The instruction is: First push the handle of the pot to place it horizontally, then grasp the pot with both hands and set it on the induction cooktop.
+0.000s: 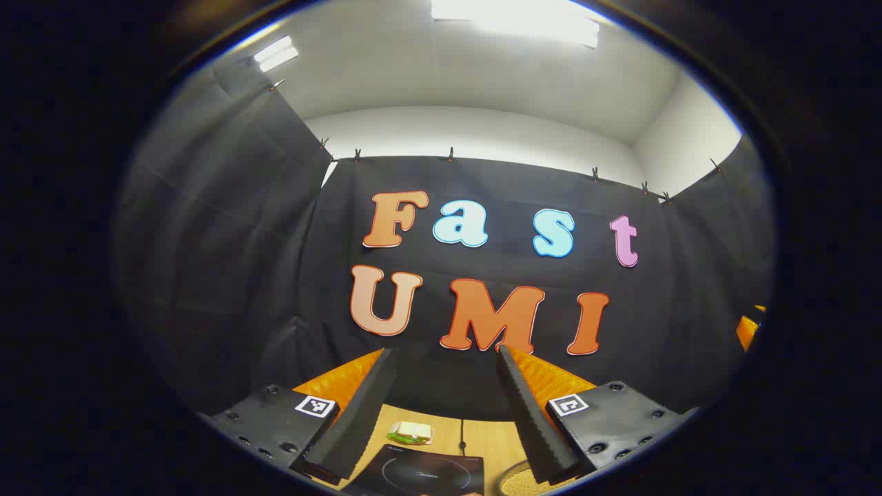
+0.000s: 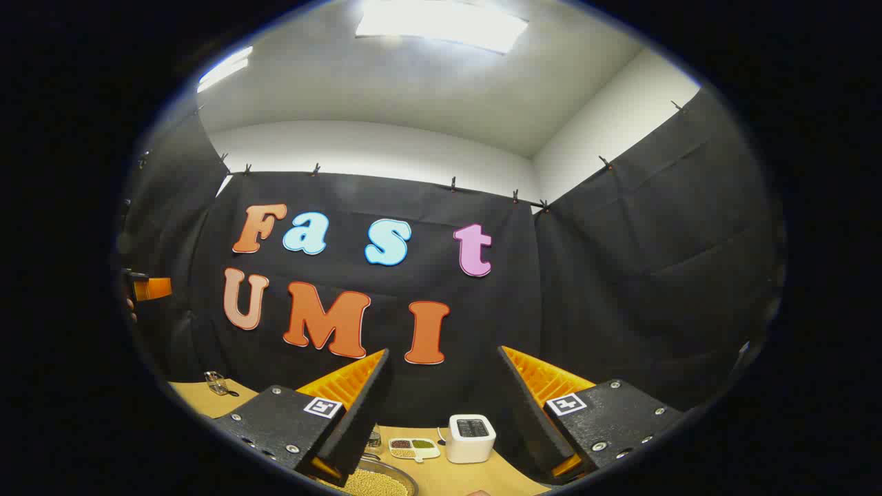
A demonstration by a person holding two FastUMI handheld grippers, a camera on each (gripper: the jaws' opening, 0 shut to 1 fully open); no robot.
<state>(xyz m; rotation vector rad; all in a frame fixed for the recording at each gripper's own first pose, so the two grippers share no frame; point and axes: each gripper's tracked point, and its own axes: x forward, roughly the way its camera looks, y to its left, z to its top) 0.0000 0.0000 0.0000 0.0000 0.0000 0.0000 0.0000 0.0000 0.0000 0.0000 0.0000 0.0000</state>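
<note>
Left gripper view: the left gripper hangs with jaws wide apart, gripping nothing, over the wooden table. Nearest lie the black flat induction cooktop and, right of it, the round grain-filled pot; farther off sits a sandwich.

Right gripper view: the right gripper is likewise spread wide with nothing held, the pot at near left; beyond stand a small divided dish and a white boxy appliance.

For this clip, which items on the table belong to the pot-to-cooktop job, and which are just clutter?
Belongs to the job:
- induction cooktop
- pot, holding small pale grains, seen at the bottom edge
- left gripper and right gripper, both open and raised

Just lying about:
- sandwich
- white toaster
- small divided dish
- metal clip on the table
</note>
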